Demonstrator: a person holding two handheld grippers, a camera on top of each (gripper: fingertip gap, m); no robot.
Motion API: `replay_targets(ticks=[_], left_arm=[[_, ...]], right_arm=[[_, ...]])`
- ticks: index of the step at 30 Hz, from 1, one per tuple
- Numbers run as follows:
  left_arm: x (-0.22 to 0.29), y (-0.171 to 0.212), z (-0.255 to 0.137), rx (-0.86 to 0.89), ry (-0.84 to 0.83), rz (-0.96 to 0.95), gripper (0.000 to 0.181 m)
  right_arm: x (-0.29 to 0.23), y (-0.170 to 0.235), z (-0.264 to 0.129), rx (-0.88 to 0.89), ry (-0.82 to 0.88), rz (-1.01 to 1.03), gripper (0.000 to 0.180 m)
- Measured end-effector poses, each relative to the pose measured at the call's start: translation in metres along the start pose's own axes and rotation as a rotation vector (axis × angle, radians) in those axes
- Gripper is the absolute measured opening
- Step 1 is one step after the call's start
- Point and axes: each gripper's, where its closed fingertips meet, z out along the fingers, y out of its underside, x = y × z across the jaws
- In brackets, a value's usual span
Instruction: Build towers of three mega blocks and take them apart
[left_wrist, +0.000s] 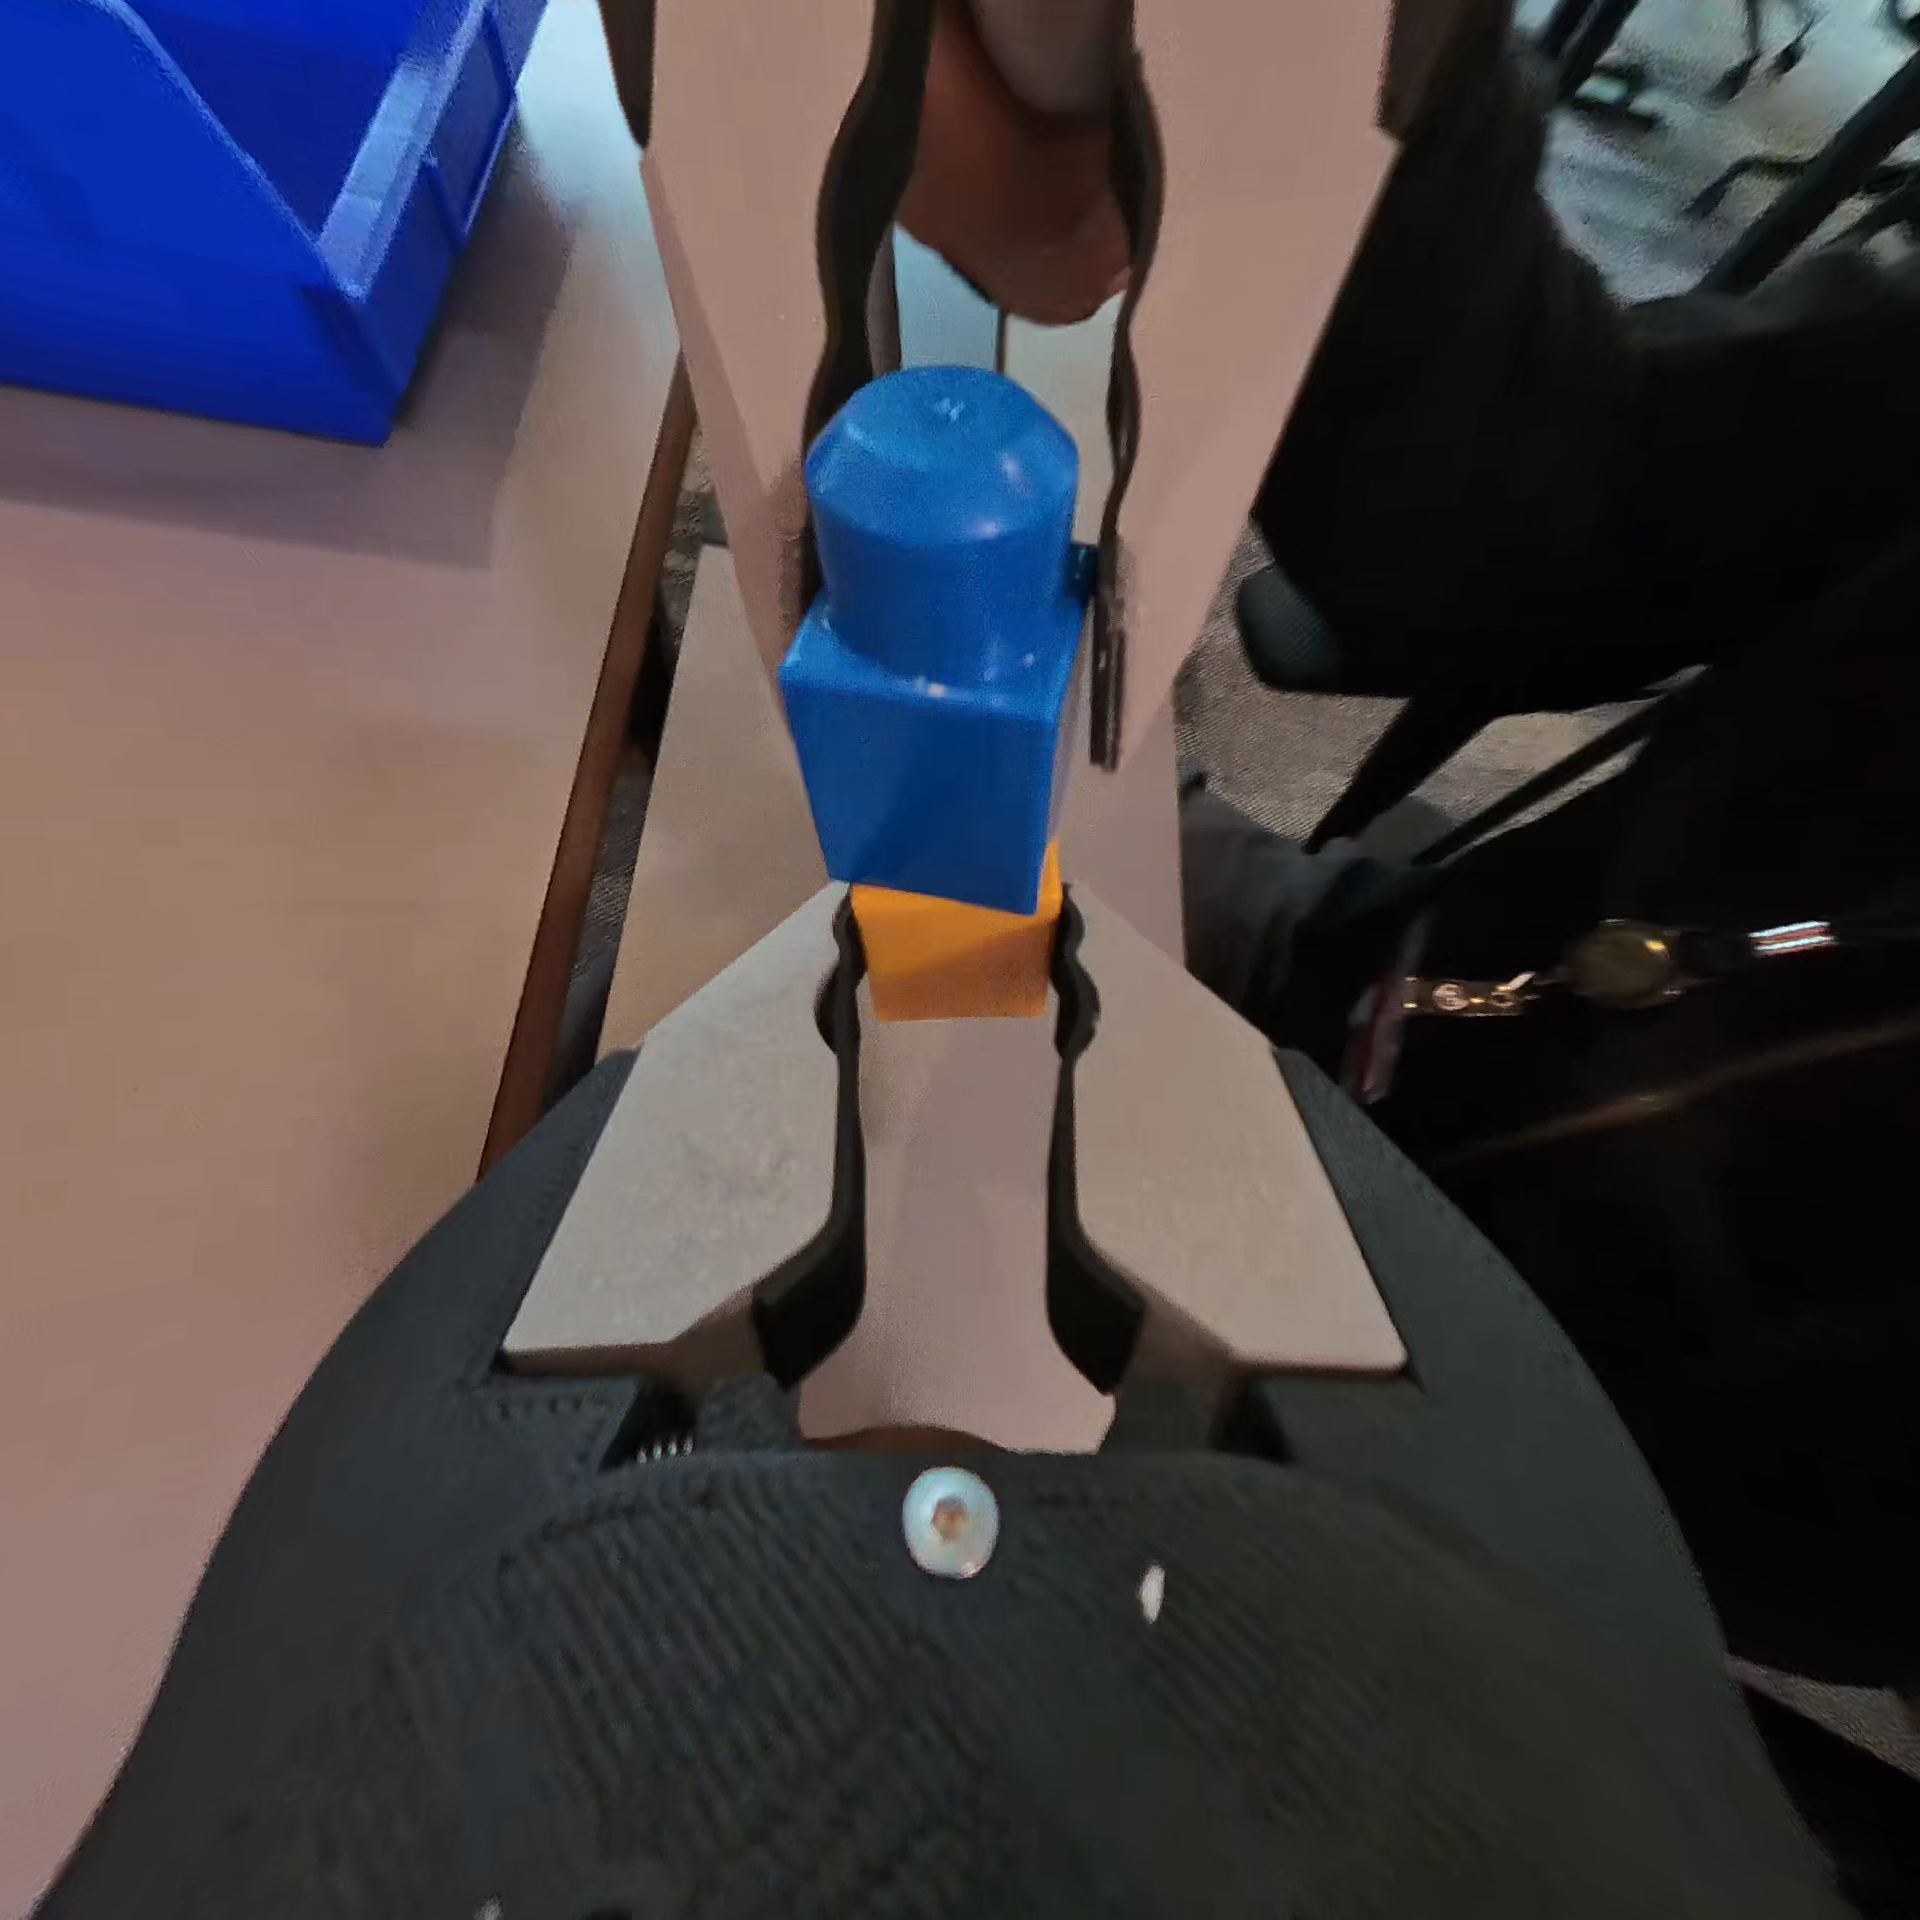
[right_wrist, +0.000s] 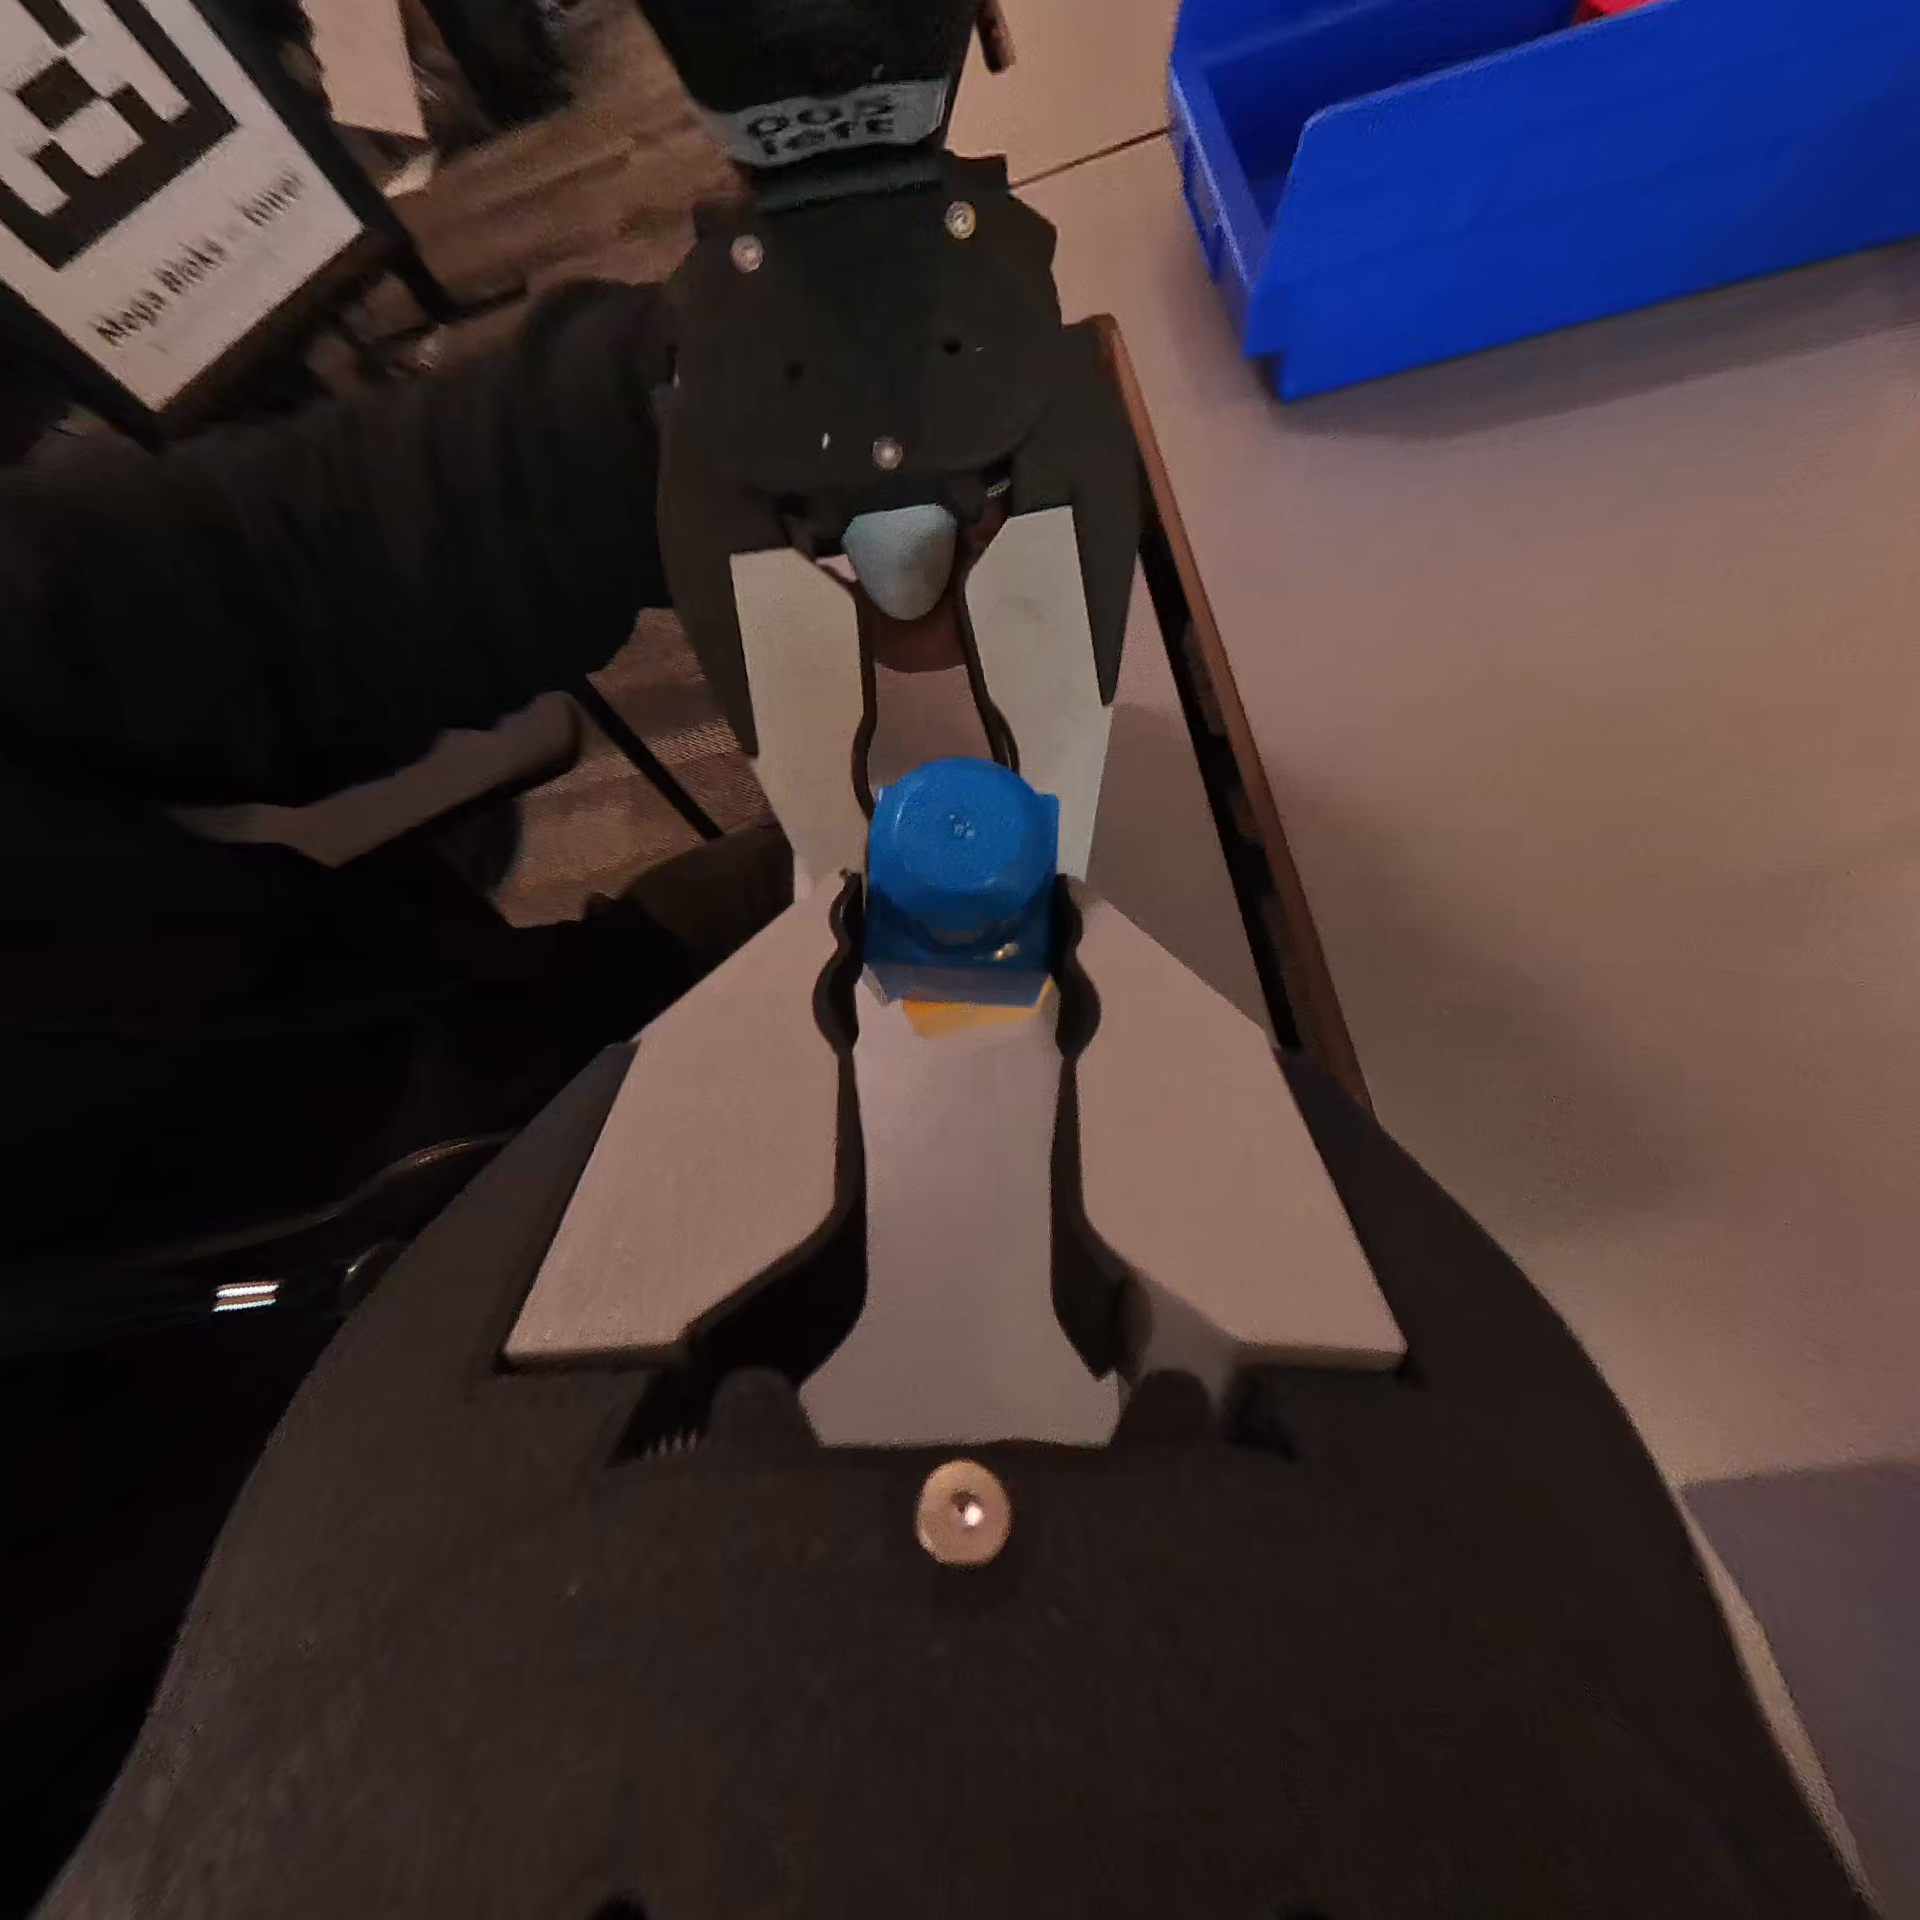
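Beside the table edge (left_wrist: 582, 831), left gripper (left_wrist: 956, 961) pinching orange block (left_wrist: 951, 966), right gripper (right_wrist: 961, 935) pinching blue block (right_wrist: 956, 925).

The two stacked blocks (left_wrist: 935, 727) sit between the left gripper (left_wrist: 956, 956) and the right gripper (right_wrist: 956, 935), which face each other past the tabletop (right_wrist: 1558, 831) edge. A bin (left_wrist: 208, 208) stands on the tabletop, ahead-left of the left gripper.

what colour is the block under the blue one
Orange, pinched by the left tongs beneath the blue block. It shows best in the left wrist view.
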Motion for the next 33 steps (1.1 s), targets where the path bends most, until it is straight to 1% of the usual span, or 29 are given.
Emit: replay_targets(ticks=[2, 8, 10, 14, 17, 23, 25, 33], left_arm=[[0.002, -0.003, -0.004, 0.008, 0.026, -0.002, 0.034], [0.024, -0.006, -0.005, 0.044, 0.233, -0.032, 0.034], [0.027, -0.009, -0.006, 0.073, 0.261, -0.041, 0.034], [0.021, -0.014, -0.005, 0.098, 0.204, -0.056, 0.033], [0.013, -0.011, -0.003, 0.057, 0.115, -0.043, 0.033], [0.017, -0.010, -0.005, 0.055, 0.127, -0.048, 0.033], [0.026, -0.011, -0.006, 0.077, 0.192, -0.059, 0.033], [0.026, -0.014, -0.006, 0.107, 0.215, -0.090, 0.034]], right_arm=[[-0.001, 0.002, -0.003, 0.006, -0.044, 0.005, 0.033], [-0.018, 0.002, -0.005, 0.028, -0.178, -0.022, 0.033], [-0.019, -0.001, -0.007, 0.043, -0.192, -0.018, 0.033], [-0.013, -0.002, -0.011, 0.048, -0.155, 0.007, 0.033], [-0.008, -0.001, -0.009, 0.032, -0.111, 0.025, 0.033], [-0.013, 0.001, -0.008, 0.032, -0.140, 0.010, 0.033], [-0.019, 0.000, -0.009, 0.038, -0.180, 0.002, 0.034], [-0.018, 0.000, -0.011, 0.043, -0.176, 0.020, 0.033]])
